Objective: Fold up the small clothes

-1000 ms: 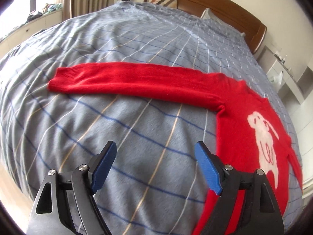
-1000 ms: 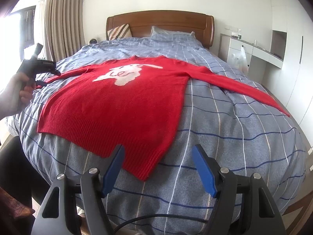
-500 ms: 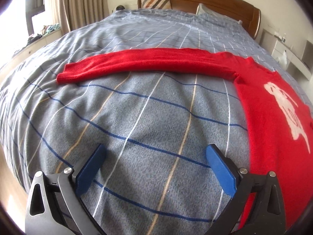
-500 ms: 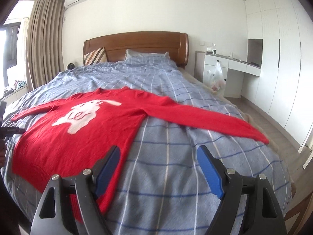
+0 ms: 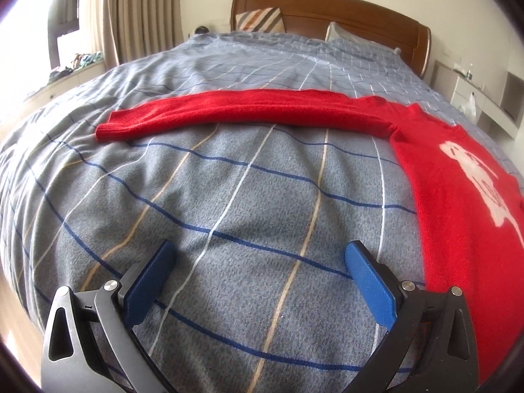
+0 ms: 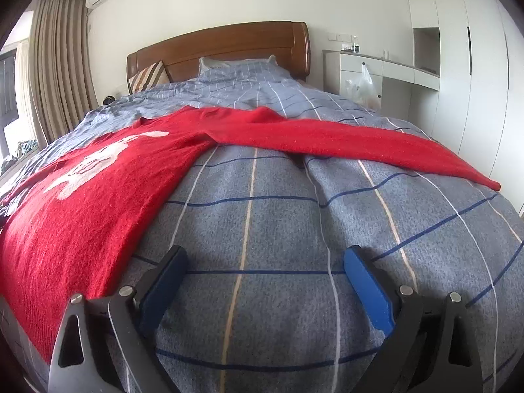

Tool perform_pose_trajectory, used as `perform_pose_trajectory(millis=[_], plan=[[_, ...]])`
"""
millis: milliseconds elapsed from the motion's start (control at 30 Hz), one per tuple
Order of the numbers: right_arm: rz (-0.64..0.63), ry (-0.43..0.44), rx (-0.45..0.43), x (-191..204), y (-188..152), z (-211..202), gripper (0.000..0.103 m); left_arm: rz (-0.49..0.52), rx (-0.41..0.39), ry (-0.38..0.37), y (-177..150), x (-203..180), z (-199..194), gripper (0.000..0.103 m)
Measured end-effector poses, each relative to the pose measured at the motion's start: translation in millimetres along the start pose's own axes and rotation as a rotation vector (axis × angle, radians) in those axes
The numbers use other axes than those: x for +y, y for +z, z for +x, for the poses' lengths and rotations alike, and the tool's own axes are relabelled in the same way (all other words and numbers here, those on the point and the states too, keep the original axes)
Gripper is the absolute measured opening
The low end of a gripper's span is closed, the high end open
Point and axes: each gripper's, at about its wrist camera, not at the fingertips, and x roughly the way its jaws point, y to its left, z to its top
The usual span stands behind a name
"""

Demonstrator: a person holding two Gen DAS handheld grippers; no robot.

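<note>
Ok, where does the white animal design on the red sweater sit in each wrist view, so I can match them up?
Left wrist: the white animal design is at the right edge, on the sweater's body.
Right wrist: the design is left of centre, on the sweater's chest.
Shared landmark: the striped cushion against the wooden headboard.

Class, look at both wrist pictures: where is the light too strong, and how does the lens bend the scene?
Left wrist view: the window is blown out white and the plaid bedspread bulges like a dome. Right wrist view: light is more even, the wardrobe edges curve, and dark lens corners frame the picture; the red sweater stays sharp.
</note>
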Motion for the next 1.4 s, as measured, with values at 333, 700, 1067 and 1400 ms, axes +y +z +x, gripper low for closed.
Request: perform_pose_trajectory(millis=[333,700,1067,1400], plan=[[0.001,0.017,-0.017,-0.7,-1.7,1.7,0.097,0.010,-0.007,0.005,-2.4,-1.6,0.2,0.103],[-0.001,0.015,-0.017,-0.9,-3.3,0.4,0.097,0.011,-0.008,0.006,-3.4,-2.2,-0.2,0.103],[-0.002,0.015,-0.016,-0.5,-2.7,0.6,0.097,0.011,-0.005,0.006,-4.2,-2.6,-0.3,0.103],[-0.003,0.014,-0.016,-0.1,-2.6,0.5,0.097,0.012,-0.004,0.006,-3.9,-2.6,-0.3,0.103]])
